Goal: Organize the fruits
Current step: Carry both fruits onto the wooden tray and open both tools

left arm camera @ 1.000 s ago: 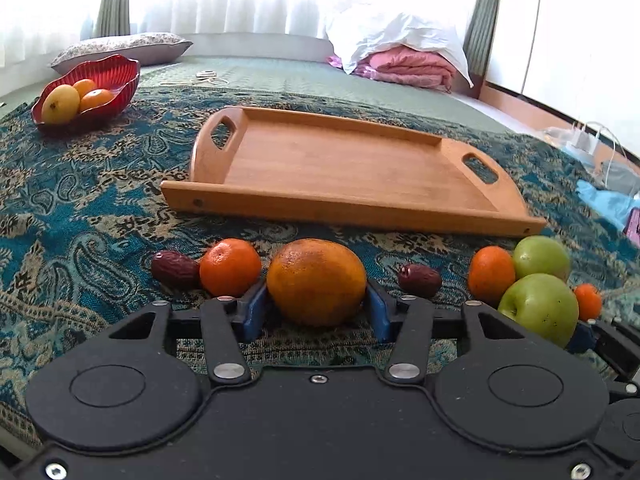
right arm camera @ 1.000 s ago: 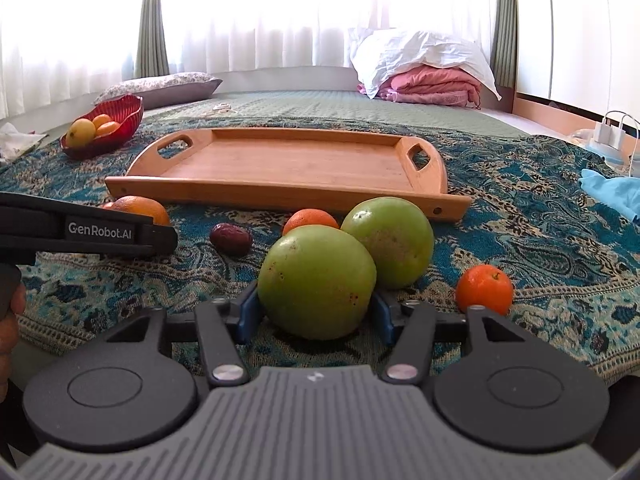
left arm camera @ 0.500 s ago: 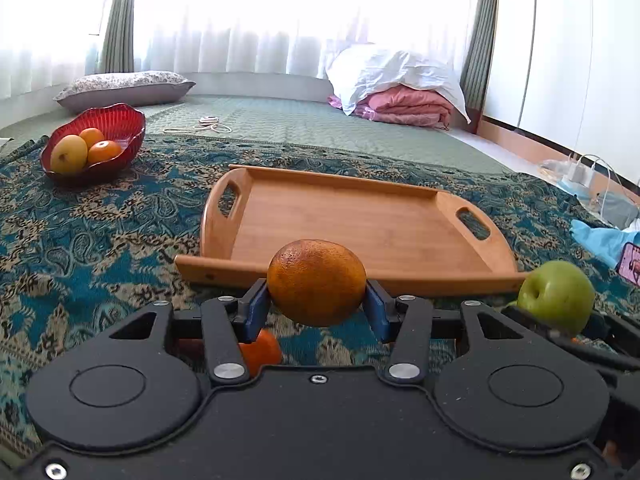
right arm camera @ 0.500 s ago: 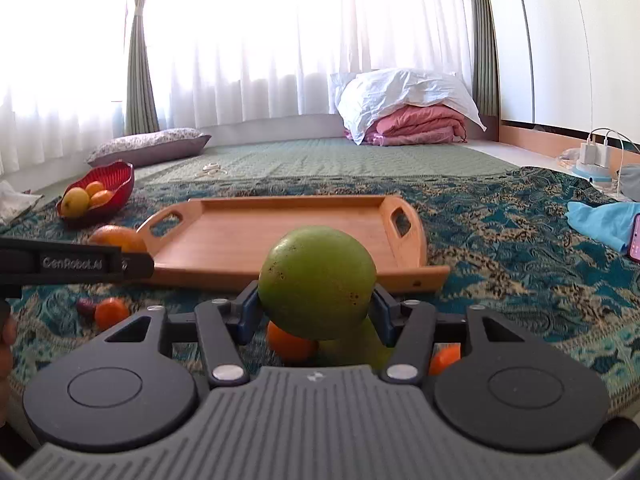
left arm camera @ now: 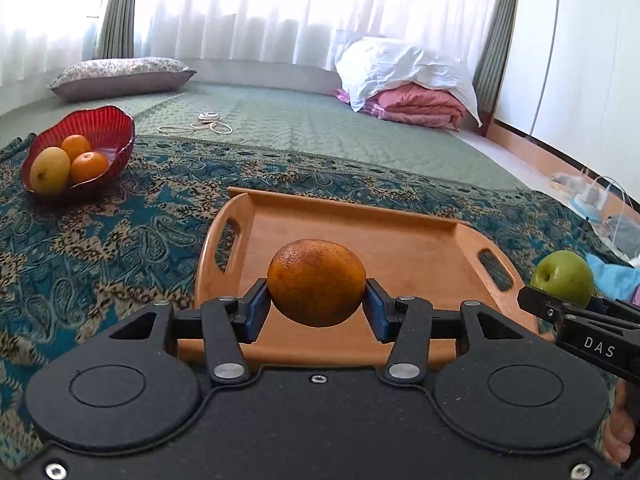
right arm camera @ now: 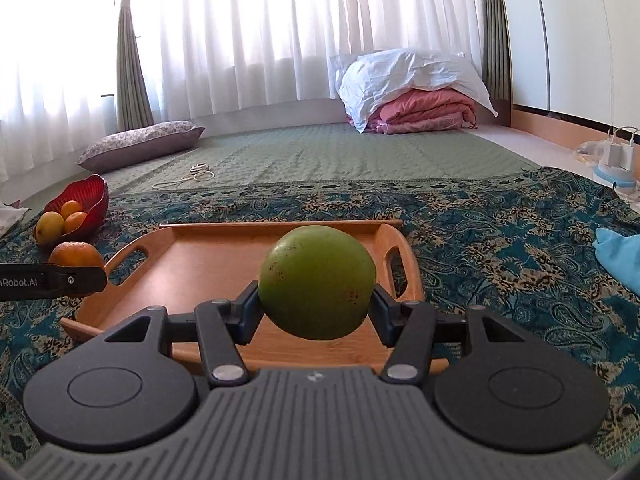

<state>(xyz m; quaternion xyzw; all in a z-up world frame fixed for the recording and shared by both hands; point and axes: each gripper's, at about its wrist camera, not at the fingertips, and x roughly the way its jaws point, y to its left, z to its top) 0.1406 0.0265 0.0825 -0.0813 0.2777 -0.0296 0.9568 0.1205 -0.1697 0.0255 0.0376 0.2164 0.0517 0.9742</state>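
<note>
over patterned blanket, tray below: left gripper clamping orange, right gripper clamping apple; lower gently, apart, before releasing.

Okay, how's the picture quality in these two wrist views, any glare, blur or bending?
Left wrist view: the curtained window is blown out white; the orange is sharp. Right wrist view: same window glare; fisheye bends the curtains and wall edges; the green apple is crisp, without motion blur.

The round orange fruit and the round green apple each hide part of the wooden handled tray's floor, its near rim lost behind the gripper bodies.
</note>
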